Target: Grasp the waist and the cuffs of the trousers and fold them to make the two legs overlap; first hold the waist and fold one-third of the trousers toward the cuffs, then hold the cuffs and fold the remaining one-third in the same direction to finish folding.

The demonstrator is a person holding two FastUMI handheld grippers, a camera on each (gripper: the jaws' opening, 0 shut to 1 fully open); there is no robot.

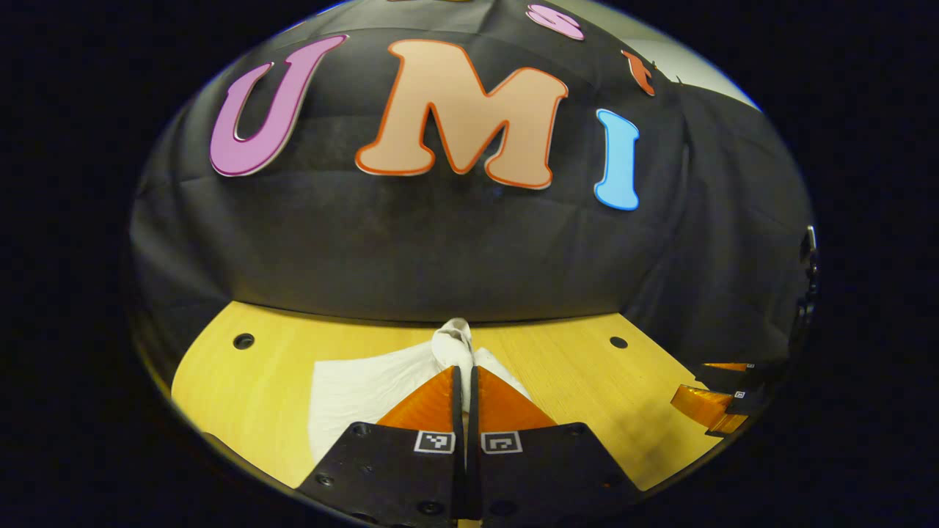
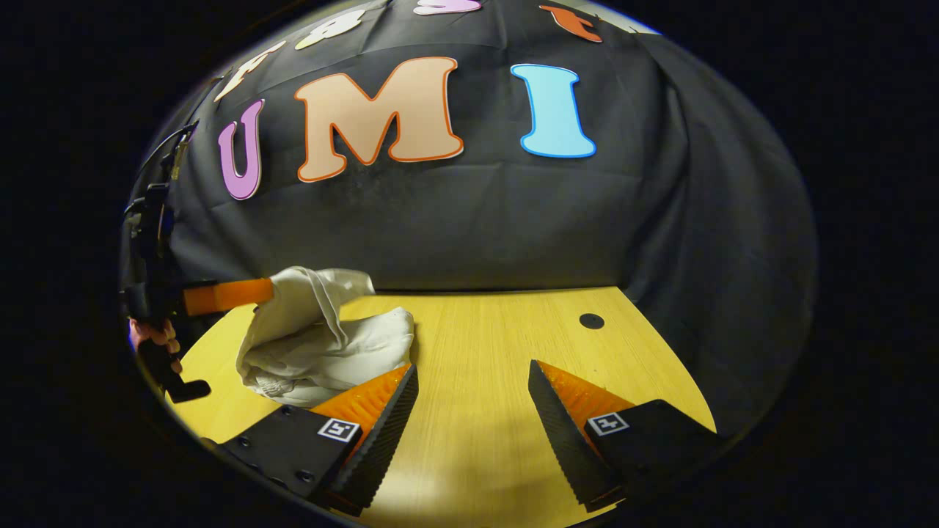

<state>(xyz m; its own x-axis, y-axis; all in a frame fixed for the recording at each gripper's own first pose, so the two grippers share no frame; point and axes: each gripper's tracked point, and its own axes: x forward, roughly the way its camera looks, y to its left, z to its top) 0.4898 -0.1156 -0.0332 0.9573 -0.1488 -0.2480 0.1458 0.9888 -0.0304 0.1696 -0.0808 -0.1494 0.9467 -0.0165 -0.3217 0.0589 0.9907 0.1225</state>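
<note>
The white trousers (image 2: 323, 345) lie bunched on the wooden table (image 2: 484, 367) at the left of the right gripper view. In that view the left gripper (image 2: 264, 292) reaches in from the left and pinches a raised fold of the cloth, with a hand on its handle. In the left gripper view, my left gripper (image 1: 465, 370) is shut on the trousers (image 1: 381, 389), and a knot of white cloth pokes up just past its tips. My right gripper (image 2: 473, 378) is open over bare wood, its left finger close beside the pile. The right gripper (image 1: 715, 403) also appears at the far right of the left gripper view.
Black cloth walls close the table at the back and the right. Small dark holes (image 2: 591, 320) mark the tabletop near its corners. Bare wood stretches to the right of the trousers.
</note>
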